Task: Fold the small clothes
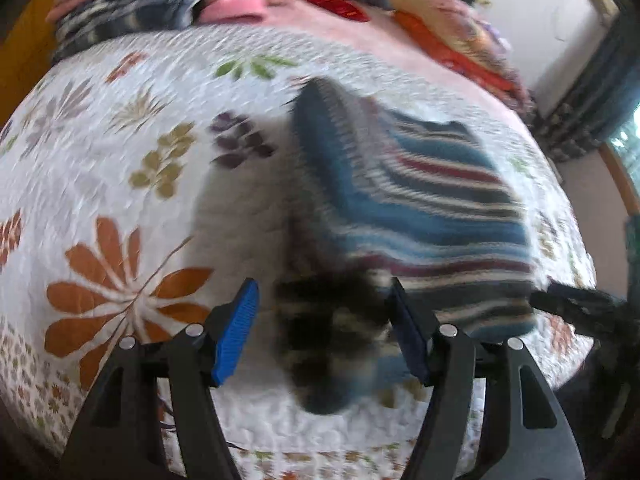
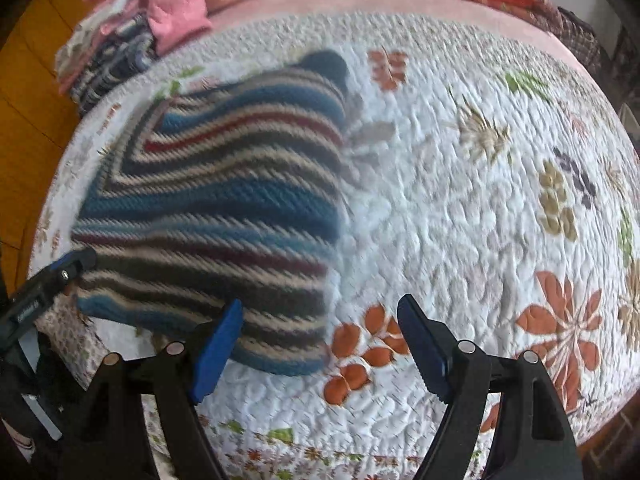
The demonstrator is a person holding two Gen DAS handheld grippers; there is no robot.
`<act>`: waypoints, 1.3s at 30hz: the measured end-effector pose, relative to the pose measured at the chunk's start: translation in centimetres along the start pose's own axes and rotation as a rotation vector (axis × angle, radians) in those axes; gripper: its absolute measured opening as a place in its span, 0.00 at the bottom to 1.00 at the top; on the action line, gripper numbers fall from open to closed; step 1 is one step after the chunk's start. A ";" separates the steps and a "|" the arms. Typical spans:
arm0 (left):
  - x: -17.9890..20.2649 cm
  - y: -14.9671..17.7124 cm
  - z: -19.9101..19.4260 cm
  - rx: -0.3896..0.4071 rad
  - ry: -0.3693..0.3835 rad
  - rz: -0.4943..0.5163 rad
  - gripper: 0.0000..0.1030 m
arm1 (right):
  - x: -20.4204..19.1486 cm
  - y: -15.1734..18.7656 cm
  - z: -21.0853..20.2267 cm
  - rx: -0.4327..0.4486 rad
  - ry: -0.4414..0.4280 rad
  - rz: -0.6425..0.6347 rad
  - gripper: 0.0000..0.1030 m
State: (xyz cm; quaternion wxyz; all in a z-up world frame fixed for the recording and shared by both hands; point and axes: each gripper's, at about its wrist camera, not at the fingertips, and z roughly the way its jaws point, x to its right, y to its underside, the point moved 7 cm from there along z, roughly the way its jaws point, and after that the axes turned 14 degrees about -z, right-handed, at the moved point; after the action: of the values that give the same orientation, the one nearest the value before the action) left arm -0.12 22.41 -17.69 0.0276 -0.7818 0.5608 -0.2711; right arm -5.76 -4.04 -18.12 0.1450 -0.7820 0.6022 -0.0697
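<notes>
Bare quilt spreads right of the sweater, whose near hem nears the bed's edge. The right gripper gapes empty over that hem's right corner; the left gripper (blurred) spreads wide around a dark fold, grip uncertain.

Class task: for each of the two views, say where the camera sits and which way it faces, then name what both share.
Left wrist: sits behind the left claw, facing across the bed at the striped knit garment; the right claw's tip shows.
Right wrist: sits behind the right claw, facing the floral quilt; the left claw enters.
Shared: garment, quilt, pink clothes pile.
</notes>
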 end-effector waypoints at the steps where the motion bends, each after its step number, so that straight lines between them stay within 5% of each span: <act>1: -0.7 -0.1 0.5 -0.014 0.001 -0.023 0.65 | 0.2 0.6 0.6 -0.026 0.009 0.003 0.78; 12: -2.8 0.3 2.3 -0.073 -0.006 -0.052 0.71 | 1.5 3.0 3.7 -0.141 -0.058 0.098 0.83; 18: -2.0 0.5 -0.1 -0.076 -0.015 -0.066 0.70 | 1.3 2.5 0.6 -0.065 0.046 0.061 0.85; 22: -1.2 1.0 -2.2 -0.060 -0.040 -0.062 0.75 | 0.7 2.4 -2.1 -0.007 0.117 0.037 0.96; 28: -0.3 2.7 -5.1 -0.015 -0.111 -0.023 0.87 | -0.7 3.0 -5.1 0.067 0.140 0.043 0.96; 39: -0.1 5.3 -8.1 0.045 -0.170 0.025 0.89 | -3.6 4.8 -6.8 0.099 0.129 0.010 0.96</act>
State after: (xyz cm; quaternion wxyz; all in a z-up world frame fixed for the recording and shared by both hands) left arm -8.40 22.63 -12.69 0.0959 -0.7942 0.5599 -0.2158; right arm -13.10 -2.64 -12.88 0.1447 -0.7646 0.6101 -0.1489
